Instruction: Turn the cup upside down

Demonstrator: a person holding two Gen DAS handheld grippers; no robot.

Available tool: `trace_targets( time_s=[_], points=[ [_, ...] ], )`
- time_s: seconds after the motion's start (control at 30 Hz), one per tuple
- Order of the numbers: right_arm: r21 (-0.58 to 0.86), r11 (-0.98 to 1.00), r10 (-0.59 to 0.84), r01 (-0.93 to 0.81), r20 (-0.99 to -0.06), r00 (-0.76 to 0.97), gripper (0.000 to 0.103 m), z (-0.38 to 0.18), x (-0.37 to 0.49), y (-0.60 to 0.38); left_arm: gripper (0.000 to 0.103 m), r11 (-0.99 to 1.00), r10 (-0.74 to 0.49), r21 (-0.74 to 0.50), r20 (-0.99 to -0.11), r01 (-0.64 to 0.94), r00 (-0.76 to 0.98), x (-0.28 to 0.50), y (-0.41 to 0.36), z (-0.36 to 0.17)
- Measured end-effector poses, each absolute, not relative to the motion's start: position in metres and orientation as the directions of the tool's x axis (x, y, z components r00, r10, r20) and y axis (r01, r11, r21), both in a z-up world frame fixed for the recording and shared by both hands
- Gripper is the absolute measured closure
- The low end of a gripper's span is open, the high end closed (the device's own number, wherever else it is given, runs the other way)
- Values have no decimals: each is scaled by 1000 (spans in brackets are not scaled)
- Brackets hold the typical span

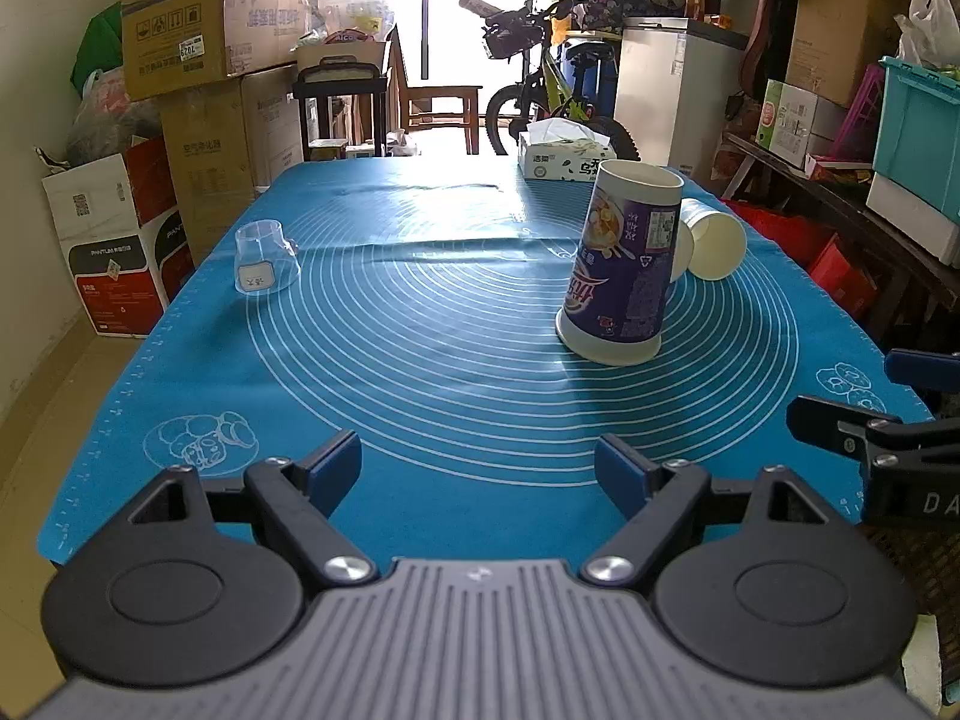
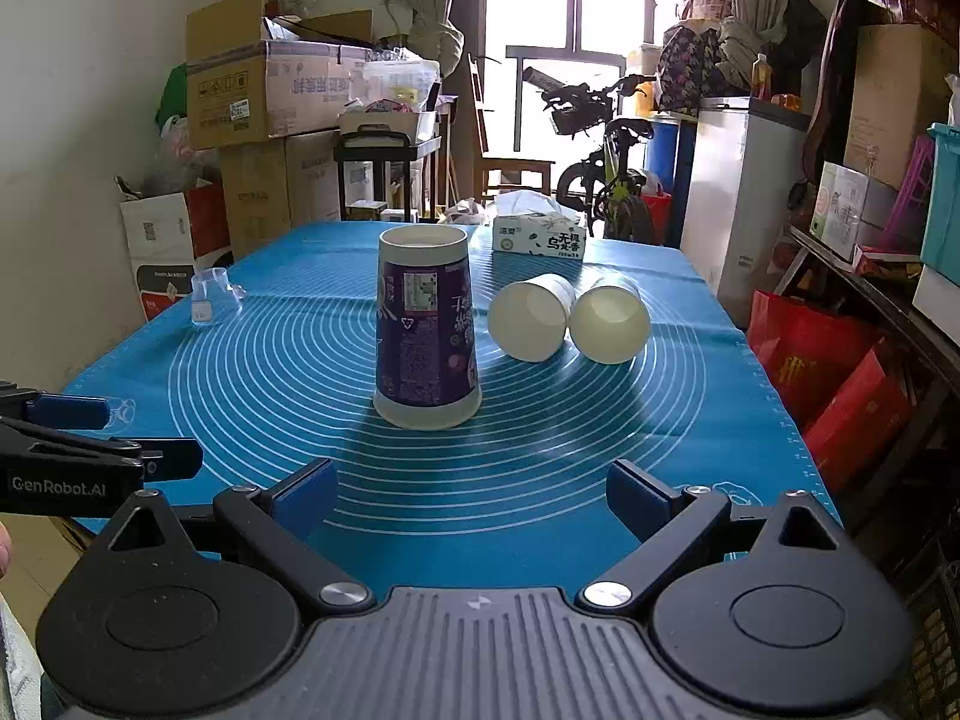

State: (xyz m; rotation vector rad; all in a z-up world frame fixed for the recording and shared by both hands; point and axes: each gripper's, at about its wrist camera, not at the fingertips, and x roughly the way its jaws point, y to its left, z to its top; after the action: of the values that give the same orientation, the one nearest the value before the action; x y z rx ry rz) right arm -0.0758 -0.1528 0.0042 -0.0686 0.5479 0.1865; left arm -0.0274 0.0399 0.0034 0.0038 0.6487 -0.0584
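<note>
I see the tall purple printed paper cup (image 2: 426,330) standing rim-down mid-worktop on the blue silicone mat (image 2: 300,360). Behind it two plain white paper cups (image 2: 531,318) lie sideways, one half hidden in my left view. My left gripper (image 1: 479,468) and right gripper (image 2: 471,495) gape empty.

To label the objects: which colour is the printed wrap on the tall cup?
Purple, with white bands at both ends of the tall cup; clearest in the right wrist view.

cluttered home storeroom: stacked cardboard boxes (image 1: 180,18), bicycle (image 1: 552,90), freezer (image 1: 678,102)
</note>
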Motion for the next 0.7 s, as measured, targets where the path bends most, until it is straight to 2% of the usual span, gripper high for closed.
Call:
trace_targets(
  time_s=[0.7],
  points=[
    [-15, 981, 157, -194, -528, 835, 5, 1, -75, -155, 18, 999, -46, -9, -603, 51, 796, -26, 41, 5]
  ],
)
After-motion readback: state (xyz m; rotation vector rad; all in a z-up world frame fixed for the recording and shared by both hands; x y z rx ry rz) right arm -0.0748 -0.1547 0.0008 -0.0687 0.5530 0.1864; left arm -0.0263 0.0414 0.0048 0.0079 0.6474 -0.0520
